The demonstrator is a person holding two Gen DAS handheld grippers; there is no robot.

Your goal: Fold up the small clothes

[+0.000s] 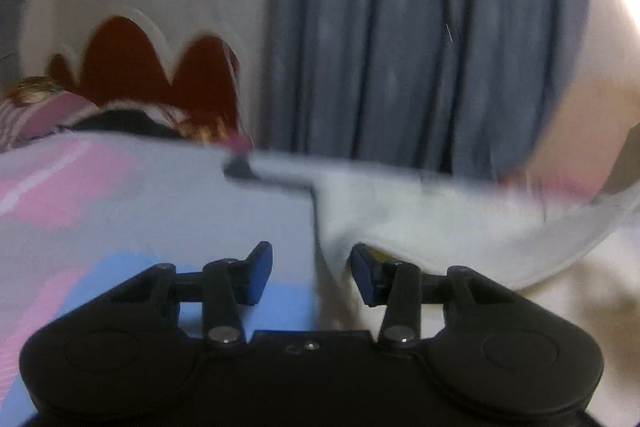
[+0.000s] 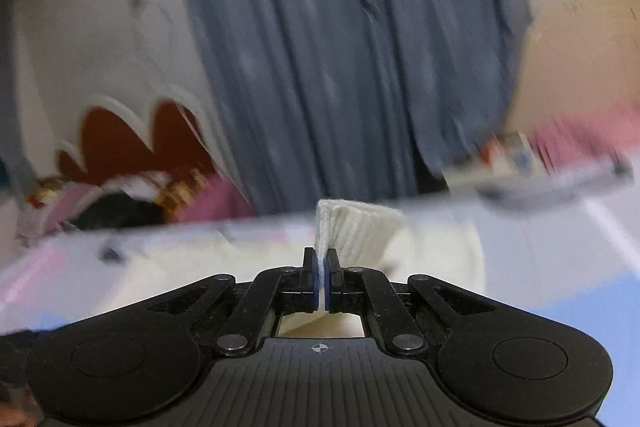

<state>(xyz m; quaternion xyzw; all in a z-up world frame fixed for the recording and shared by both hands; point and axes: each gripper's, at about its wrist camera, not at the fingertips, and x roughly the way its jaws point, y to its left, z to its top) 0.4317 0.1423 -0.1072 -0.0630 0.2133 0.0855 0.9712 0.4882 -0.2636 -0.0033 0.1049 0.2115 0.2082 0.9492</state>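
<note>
A small cream-white garment (image 1: 440,227) lies on a bedsheet (image 1: 120,195) patterned in pink, blue and white. Its left edge hangs down between the fingers of my left gripper (image 1: 312,277), which stands open; the blue pads do not press on the cloth, though the right one sits just under the edge. In the right wrist view my right gripper (image 2: 322,267) is shut on a ribbed edge of the same garment (image 2: 360,227), which stands up out of the jaws, lifted off the sheet. The rest of the cloth trails below and to the right, blurred.
A blue-grey curtain (image 1: 400,27) hangs behind the bed. At the left are a red-brown headboard with a white scalloped border (image 1: 132,63) and a heap of pink striped and black fabric (image 1: 40,115). A blurred box-like object (image 2: 516,155) sits at the far right.
</note>
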